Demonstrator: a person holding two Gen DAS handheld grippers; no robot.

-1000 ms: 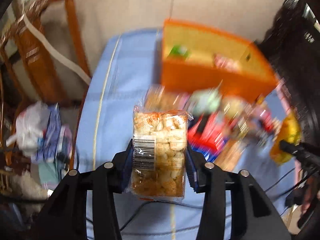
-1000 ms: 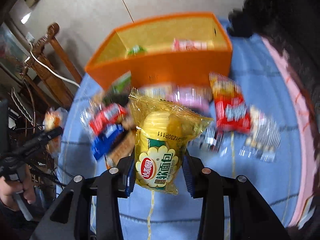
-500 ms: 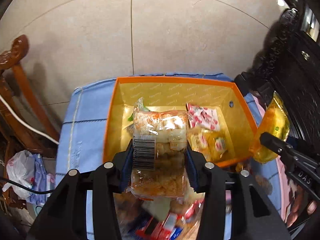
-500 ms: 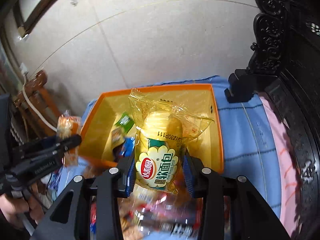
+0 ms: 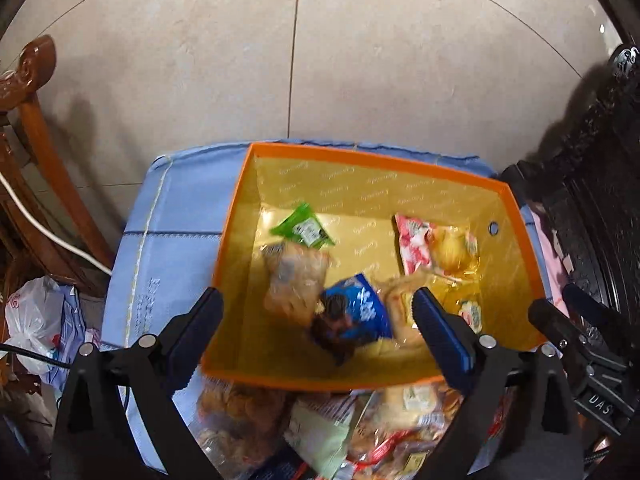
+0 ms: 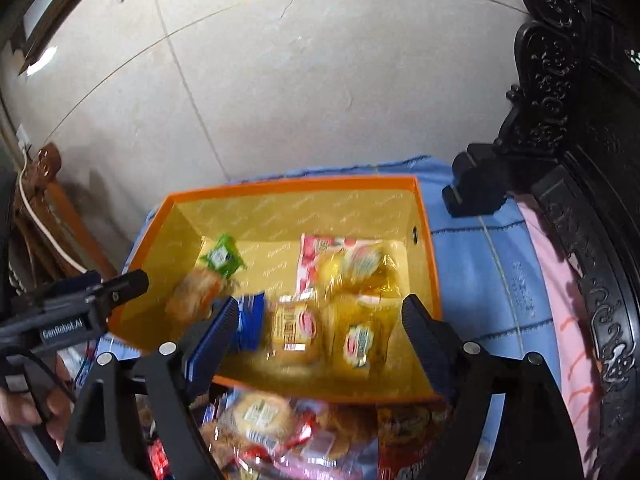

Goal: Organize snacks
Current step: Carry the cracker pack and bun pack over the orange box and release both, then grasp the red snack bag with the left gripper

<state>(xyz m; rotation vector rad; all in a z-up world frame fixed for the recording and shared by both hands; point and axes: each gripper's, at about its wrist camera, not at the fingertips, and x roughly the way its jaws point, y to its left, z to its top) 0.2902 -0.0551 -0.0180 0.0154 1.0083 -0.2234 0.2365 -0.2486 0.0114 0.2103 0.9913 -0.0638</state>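
Observation:
An orange box with a yellow inside stands on a blue cloth. My left gripper hovers over its near part, jaws opening wide with nothing between them. Below it a clear pack of puffed snack lies blurred on the box floor. My right gripper is also over the box, jaws opening and empty. The yellow bread pack lies under it. A green packet, a blue cookie pack and a pink pack are in the box too.
Several loose snack packs are heaped on the cloth in front of the box. A brown wooden chair and a white plastic bag stand left. Dark carved furniture lines the right side.
Both grippers travelled from above the snack heap to above the orange box. Then both opened, and the puffed snack pack and the yellow bread pack dropped into the box.

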